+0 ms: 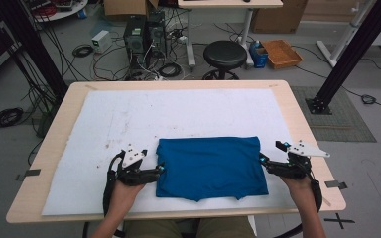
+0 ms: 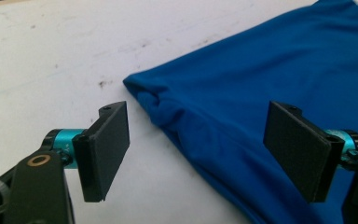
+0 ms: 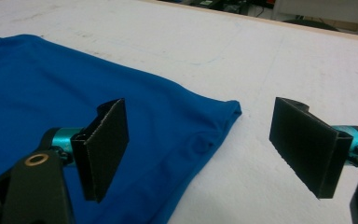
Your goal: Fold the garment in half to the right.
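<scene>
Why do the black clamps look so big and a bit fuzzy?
Left gripper view: the pads sit closest to the camera, soft-edged; the blue cloth looks evenly lit. Right gripper view: same. High view: left gripper small, light flat, shadows faint.

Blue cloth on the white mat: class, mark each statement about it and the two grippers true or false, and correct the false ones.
1. The blue cloth lies folded flat on the white mat. True.
2. The left gripper is shut on the cloth. False: its fingers stand open at the cloth's edge.
3. The right gripper is open beside the cloth's other edge. True.
4. The cloth hangs over the table's edge. False: it lies wholly on the mat.
</scene>
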A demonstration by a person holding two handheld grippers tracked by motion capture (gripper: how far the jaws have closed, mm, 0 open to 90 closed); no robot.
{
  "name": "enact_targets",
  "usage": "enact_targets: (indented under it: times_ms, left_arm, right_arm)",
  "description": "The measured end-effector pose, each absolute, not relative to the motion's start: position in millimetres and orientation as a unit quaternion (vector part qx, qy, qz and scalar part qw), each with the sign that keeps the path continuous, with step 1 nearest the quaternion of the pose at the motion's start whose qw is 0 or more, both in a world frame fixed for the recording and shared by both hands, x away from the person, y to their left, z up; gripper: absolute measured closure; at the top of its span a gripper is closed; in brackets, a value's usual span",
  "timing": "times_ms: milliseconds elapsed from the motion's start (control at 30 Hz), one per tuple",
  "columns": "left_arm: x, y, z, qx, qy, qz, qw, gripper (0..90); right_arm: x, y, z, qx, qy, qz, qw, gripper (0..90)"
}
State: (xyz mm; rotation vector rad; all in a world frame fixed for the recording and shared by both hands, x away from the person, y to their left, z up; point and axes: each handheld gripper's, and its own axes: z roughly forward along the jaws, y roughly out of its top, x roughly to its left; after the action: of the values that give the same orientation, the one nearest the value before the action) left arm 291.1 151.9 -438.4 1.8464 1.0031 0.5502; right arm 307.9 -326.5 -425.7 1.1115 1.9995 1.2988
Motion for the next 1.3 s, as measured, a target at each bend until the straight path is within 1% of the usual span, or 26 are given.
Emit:
enact_targets:
  times_ms: [200, 367, 567, 600, 633, 667, 700, 800, 833, 900, 933, 967, 1000, 1033, 1167, 1233, 1267, 1300]
  left_arm:
    - [279.9, 144.1, -443.4, 0.756, 0.431, 0.225, 0.438, 24.1]
    - [269.8, 135.4, -445.9, 0.768, 0.431, 0.218, 0.421, 25.2]
    - [261.0, 121.6, -450.8, 0.783, 0.421, 0.228, 0.396, 25.4]
    - [259.7, 119.2, -452.5, 0.790, 0.419, 0.229, 0.384, 31.4]
    - [258.9, 118.2, -453.7, 0.796, 0.415, 0.231, 0.374, 31.4]
    - [256.3, 117.9, -453.8, 0.795, 0.415, 0.226, 0.381, 37.5]
    - [256.3, 117.9, -453.8, 0.795, 0.415, 0.226, 0.381, 41.3]
    - [254.5, 119.8, -454.5, 0.791, 0.422, 0.210, 0.390, 49.4]
    - [252.8, 120.9, -455.8, 0.787, 0.425, 0.207, 0.398, 49.4]
    - [248.2, 119.9, -456.8, 0.783, 0.426, 0.213, 0.401, 52.1]
    - [246.1, 119.1, -456.8, 0.785, 0.421, 0.211, 0.403, 57.4]
    - [242.8, 116.5, -457.2, 0.786, 0.418, 0.215, 0.403, 65.4]
    - [242.8, 116.3, -456.9, 0.786, 0.420, 0.209, 0.404, 68.1]
    - [242.8, 116.3, -456.9, 0.786, 0.420, 0.209, 0.404, 69.9]
    - [243.7, 119.0, -457.9, 0.775, 0.437, 0.195, 0.413, 70.9]
    - [242.8, 119.0, -458.6, 0.769, 0.444, 0.193, 0.418, 73.8]
    - [242.8, 119.8, -458.7, 0.767, 0.447, 0.191, 0.419, 73.8]
    - [243.1, 121.1, -458.9, 0.764, 0.451, 0.187, 0.422, 76.0]
  right_arm:
    - [309.2, -320.3, -426.1, 0.396, 0.746, 0.473, 0.252, 19.2]
    - [307.0, -318.8, -426.6, 0.393, 0.747, 0.475, 0.248, 19.2]
    - [304.3, -319.5, -426.2, 0.391, 0.749, 0.474, 0.249, 19.2]
    - [303.9, -320.6, -426.6, 0.390, 0.750, 0.473, 0.249, 19.2]
    - [303.9, -320.6, -426.6, 0.390, 0.750, 0.473, 0.249, 19.2]
    - [303.1, -321.3, -426.7, 0.391, 0.750, 0.473, 0.248, 19.2]
    - [302.9, -321.9, -426.7, 0.392, 0.749, 0.473, 0.248, 19.2]
    - [302.6, -323.0, -426.8, 0.393, 0.749, 0.473, 0.248, 19.2]
    - [302.6, -323.0, -426.8, 0.393, 0.749, 0.473, 0.248, 19.2]
    - [302.5, -323.0, -426.7, 0.392, 0.749, 0.472, 0.247, 19.2]
    - [302.7, -322.9, -426.6, 0.391, 0.750, 0.473, 0.248, 19.3]
    - [303.0, -321.6, -426.2, 0.391, 0.750, 0.473, 0.247, 19.2]
    - [303.4, -320.6, -426.0, 0.390, 0.751, 0.472, 0.247, 19.2]
    - [304.0, -319.5, -425.7, 0.388, 0.752, 0.472, 0.247, 19.2]
    - [305.8, -314.5, -425.0, 0.383, 0.755, 0.473, 0.244, 19.2]
    - [307.7, -308.2, -422.4, 0.374, 0.759, 0.477, 0.238, 19.2]
    - [307.7, -308.2, -422.4, 0.374, 0.759, 0.477, 0.238, 19.2]
    - [308.3, -305.5, -420.6, 0.372, 0.759, 0.480, 0.234, 19.2]
